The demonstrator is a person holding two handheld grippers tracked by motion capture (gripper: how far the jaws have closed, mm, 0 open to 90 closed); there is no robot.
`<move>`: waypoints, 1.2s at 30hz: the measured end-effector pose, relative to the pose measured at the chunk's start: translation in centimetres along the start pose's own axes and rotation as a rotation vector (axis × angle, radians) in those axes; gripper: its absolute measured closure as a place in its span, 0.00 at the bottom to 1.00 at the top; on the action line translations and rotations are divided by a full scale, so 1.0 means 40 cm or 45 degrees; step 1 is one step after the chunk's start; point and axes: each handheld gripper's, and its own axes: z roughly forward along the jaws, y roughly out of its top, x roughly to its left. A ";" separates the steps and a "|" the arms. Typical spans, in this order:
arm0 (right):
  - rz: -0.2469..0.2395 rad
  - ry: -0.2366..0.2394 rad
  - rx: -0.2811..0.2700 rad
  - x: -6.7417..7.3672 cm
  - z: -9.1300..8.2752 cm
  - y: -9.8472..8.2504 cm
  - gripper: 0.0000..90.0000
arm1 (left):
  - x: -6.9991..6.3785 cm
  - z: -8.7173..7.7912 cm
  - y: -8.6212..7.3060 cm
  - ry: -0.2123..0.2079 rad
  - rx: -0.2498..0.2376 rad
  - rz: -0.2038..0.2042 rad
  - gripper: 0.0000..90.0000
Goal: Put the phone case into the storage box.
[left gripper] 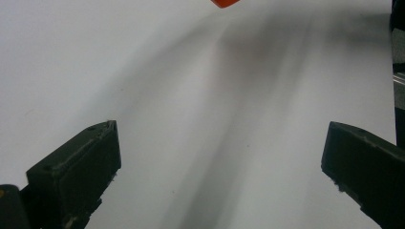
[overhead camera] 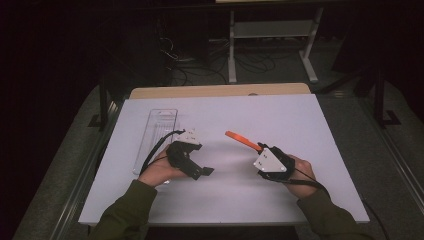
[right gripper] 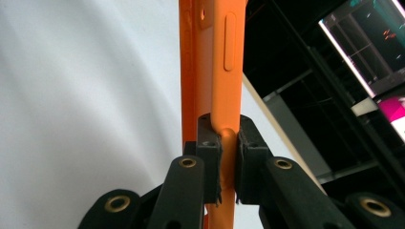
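Table (overhead camera: 300,200): a white board that bears everything else; a wooden edge shows along its far side
Clear tray (overhead camera: 156,137): a long see-through plastic tray lying on the table's left part, running away from the person, just beyond the left hand
Left gripper (overhead camera: 204,171): held low over the table at centre-left and pointing to the right; in the left gripper view its two black jaws stand wide apart over bare white surface with nothing between them
Right gripper (overhead camera: 261,148): at centre-right, pointing up and left; its jaws are clamped on one end of the orange case, pads pressing it from both sides
Orange case (right gripper: 215,71): a slim orange phone-type case gripped edge-on; it sticks out from the right gripper towards the table's middle, between the two grippers
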 end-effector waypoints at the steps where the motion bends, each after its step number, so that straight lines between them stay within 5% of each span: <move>1: 0.011 0.011 -0.002 -0.003 0.002 -0.001 0.90 | 0.000 0.000 0.000 0.000 0.000 -0.001 0.00; 8: 0.102 0.054 0.022 -0.014 0.006 0.000 0.90 | -0.001 0.000 0.000 0.005 -0.005 -0.009 0.00; 22: 0.441 0.166 0.057 -0.032 0.011 0.000 0.90 | 0.000 0.000 0.000 0.011 -0.002 -0.008 0.00; 36: 0.629 0.250 0.061 -0.060 0.018 -0.010 0.90 | 0.008 -0.009 0.011 0.058 -0.036 -0.034 0.00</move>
